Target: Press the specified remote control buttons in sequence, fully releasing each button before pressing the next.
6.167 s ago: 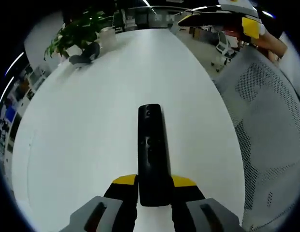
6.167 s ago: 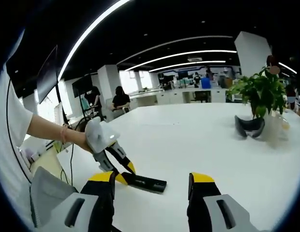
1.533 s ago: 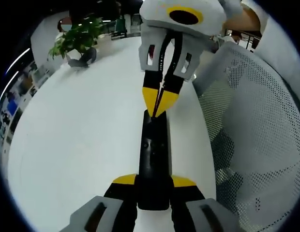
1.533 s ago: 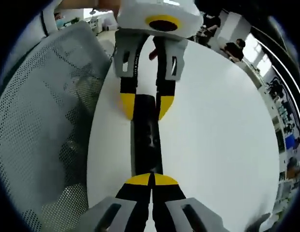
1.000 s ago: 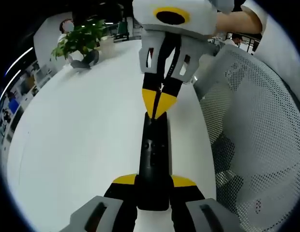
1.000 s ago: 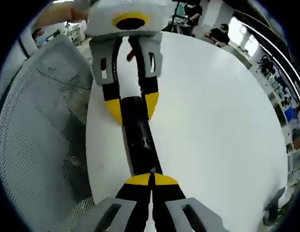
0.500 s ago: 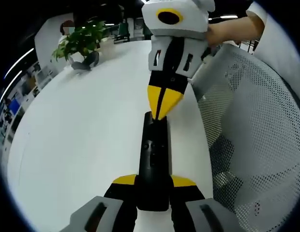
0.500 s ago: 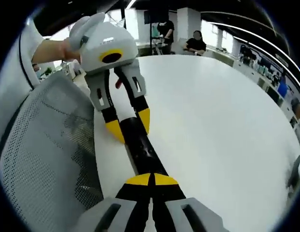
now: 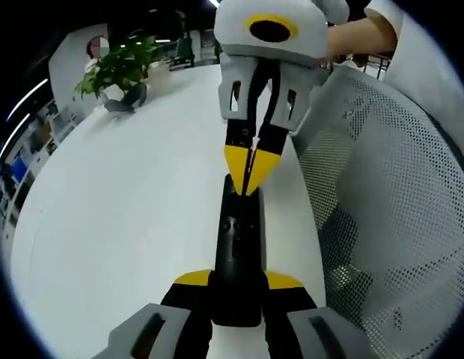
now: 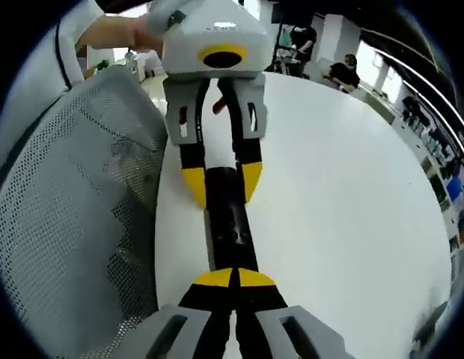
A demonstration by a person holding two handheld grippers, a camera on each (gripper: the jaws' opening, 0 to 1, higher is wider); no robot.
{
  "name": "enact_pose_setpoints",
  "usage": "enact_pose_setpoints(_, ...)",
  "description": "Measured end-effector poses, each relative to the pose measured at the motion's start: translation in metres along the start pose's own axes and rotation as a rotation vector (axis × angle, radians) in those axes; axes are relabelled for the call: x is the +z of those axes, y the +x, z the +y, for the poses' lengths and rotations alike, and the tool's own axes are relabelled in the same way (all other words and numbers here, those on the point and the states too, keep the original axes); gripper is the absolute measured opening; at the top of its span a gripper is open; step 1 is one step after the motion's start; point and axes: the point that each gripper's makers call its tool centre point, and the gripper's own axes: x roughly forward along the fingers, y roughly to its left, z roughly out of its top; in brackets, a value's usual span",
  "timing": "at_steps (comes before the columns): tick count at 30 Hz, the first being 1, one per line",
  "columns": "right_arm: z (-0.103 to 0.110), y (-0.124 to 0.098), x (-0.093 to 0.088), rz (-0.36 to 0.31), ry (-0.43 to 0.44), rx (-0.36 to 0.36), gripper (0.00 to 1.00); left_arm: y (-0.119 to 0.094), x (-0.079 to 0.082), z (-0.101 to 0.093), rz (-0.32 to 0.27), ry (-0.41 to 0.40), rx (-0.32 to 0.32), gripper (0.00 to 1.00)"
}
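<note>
Over the white bench (image 9: pixel 127 194), the left gripper (image 9: pixel 238 288) clamps the black remote control (image 9: pixel 239 247) steady so the right gripper (image 9: pixel 249 170), jaws closed and empty, presses its far end.

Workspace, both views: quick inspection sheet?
Surface: white table, bare around the job.
Job's things: black remote control lying flat, long axis between the two grippers.
Clutter: potted plant and a dark object at its base, at the far end.
Grippers: left gripper shut on the remote's near end; right gripper shut, yellow tips over the remote's far end; contact unclear.
Cables: nothing seen.
Surroundings: white mesh chair beside the table; office, people seated far off.
</note>
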Motion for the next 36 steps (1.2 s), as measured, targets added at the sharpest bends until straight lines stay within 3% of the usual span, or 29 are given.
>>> enact_pose_setpoints(6, -0.003, -0.002, -0.001, -0.038, 0.086, 0.002, 0.00, 0.000, 0.000, 0.000, 0.017, -0.001, 0.000, 0.24)
enact_pose_setpoints(9, -0.002, -0.005, 0.000, -0.093, 0.190, 0.029, 0.00, 0.000, 0.000, 0.000, 0.022, -0.005, 0.001, 0.24)
enact_pose_setpoints(15, -0.003, -0.007, 0.004, -0.113, 0.180, 0.023, 0.04, 0.000, -0.001, 0.000, 0.025, -0.011, 0.003, 0.24)
enact_pose_setpoints(19, -0.004, -0.002, 0.000, -0.072, 0.112, 0.014, 0.07, 0.000, -0.001, -0.001, 0.025, -0.010, 0.003, 0.24)
enact_pose_setpoints(23, -0.003, -0.002, 0.001, -0.077, 0.085, 0.036, 0.07, -0.001, -0.001, -0.001, 0.021, -0.010, 0.002, 0.24)
enact_pose_setpoints(29, 0.000, 0.001, 0.003, 0.021, -0.124, 0.072, 0.06, -0.001, -0.002, -0.001, 0.013, -0.007, 0.000, 0.24)
enact_pose_setpoints(31, 0.001, 0.002, 0.003, 0.064, -0.156, 0.089, 0.06, -0.001, -0.002, -0.001, 0.013, -0.007, 0.000, 0.24)
enact_pose_setpoints(34, 0.000, 0.004, 0.004, 0.134, -0.154, 0.133, 0.06, 0.000, -0.002, 0.000, 0.014, -0.008, 0.001, 0.24)
enact_pose_setpoints(36, -0.002, 0.005, 0.004, 0.135, -0.124, 0.139, 0.06, 0.000, -0.002, 0.000, 0.011, -0.007, 0.000, 0.24)
